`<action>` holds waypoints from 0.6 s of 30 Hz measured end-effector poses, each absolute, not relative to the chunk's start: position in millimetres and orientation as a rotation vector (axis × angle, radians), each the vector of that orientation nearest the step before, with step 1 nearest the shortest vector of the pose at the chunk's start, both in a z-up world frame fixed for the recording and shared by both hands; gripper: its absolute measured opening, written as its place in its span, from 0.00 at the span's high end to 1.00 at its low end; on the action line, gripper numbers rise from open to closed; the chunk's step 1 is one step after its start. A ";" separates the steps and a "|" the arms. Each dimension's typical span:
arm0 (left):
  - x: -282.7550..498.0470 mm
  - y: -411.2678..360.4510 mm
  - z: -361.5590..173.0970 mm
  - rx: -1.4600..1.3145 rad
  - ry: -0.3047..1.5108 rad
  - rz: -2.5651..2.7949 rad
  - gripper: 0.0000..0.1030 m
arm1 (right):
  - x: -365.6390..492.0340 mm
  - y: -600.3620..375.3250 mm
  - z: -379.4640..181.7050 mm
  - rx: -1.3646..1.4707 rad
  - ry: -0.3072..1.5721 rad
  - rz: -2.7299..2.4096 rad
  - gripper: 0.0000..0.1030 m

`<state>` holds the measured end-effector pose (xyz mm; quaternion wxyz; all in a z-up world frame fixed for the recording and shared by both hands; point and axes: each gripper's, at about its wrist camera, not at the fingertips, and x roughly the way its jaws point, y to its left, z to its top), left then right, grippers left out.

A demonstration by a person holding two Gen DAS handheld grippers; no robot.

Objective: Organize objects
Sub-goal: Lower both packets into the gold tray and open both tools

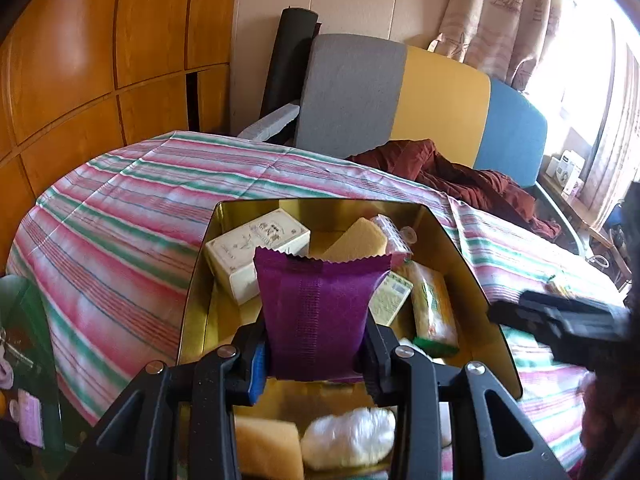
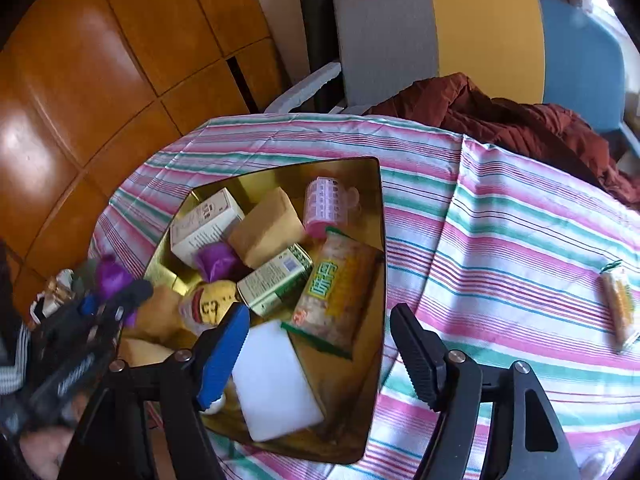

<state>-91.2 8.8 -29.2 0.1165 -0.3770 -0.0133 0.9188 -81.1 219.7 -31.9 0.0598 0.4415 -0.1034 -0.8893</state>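
- Left gripper (image 1: 316,354) clamped on a purple packet (image 1: 322,312), held upright over the near part of the gold tin (image 1: 196,280). Grip low on the bag only; crinkly film, so likely to slide or rotate if squeezed less or swung fast.
- Directly below: a sponge (image 1: 266,446) and a white wrapped lump (image 1: 348,442). Dropped from here, probably lands on them and tips sideways rather than lying flat.
- Right gripper (image 2: 316,348) with jaws wide apart, holding nothing, hovering over the tin's near right rim, above a white block (image 2: 276,380). Lowered carelessly, could catch the rim and shove or tilt the tin on the cloth (image 2: 500,240).
- Both tools close over one tin; seen in the left view as a dark shape at the right edge (image 1: 560,320). Risk of fingers clashing if both descend together.
- Middle of the tin crowded: a snack bag (image 2: 336,292), a green carton (image 2: 276,280), a brown block (image 2: 266,226), a white box (image 2: 206,224), a pink roller (image 2: 324,206). Little bare floor left, so packet may perch on the heap and slip over the low wall.
- Out on the cloth to the right, well apart from the tin: one more snack bar (image 2: 620,304), not yet gathered. Soft, wrinkled cloth beneath; pinching it there could drag fabric along and pull the tin.
- Farther back, a red garment (image 2: 520,120) heaped on the cloth's edge before the chair (image 2: 440,40); not in the way, by the look of it.
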 end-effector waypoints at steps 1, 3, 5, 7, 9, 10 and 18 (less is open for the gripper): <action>-93.8 10.4 -29.2 -1.102 -0.028 2.700 0.64 | -78.7 219.3 -31.8 1.335 -0.304 -2.695 0.26; -99.0 12.1 -28.5 -1.101 -0.019 2.711 0.64 | -73.6 218.9 -31.8 1.332 -0.287 -2.703 0.26; -102.1 13.1 -27.3 -1.095 -0.008 2.725 0.64 | -70.1 218.5 -32.0 1.328 -0.281 -2.708 0.26; -104.5 13.2 -26.2 -1.092 -0.001 2.735 0.64 | -67.4 217.7 -32.2 1.323 -0.278 -2.709 0.26; -105.3 14.1 -25.5 -1.090 0.006 2.742 0.64 | -65.5 215.9 -32.7 1.317 -0.267 -2.714 0.26; -105.5 14.8 -25.6 -1.092 0.012 2.742 0.63 | -64.6 214.9 -33.3 1.316 -0.257 -2.718 0.26; -103.5 17.0 -24.2 -1.087 0.016 2.745 0.57 | -59.2 212.8 -39.7 1.333 -0.253 -2.715 0.26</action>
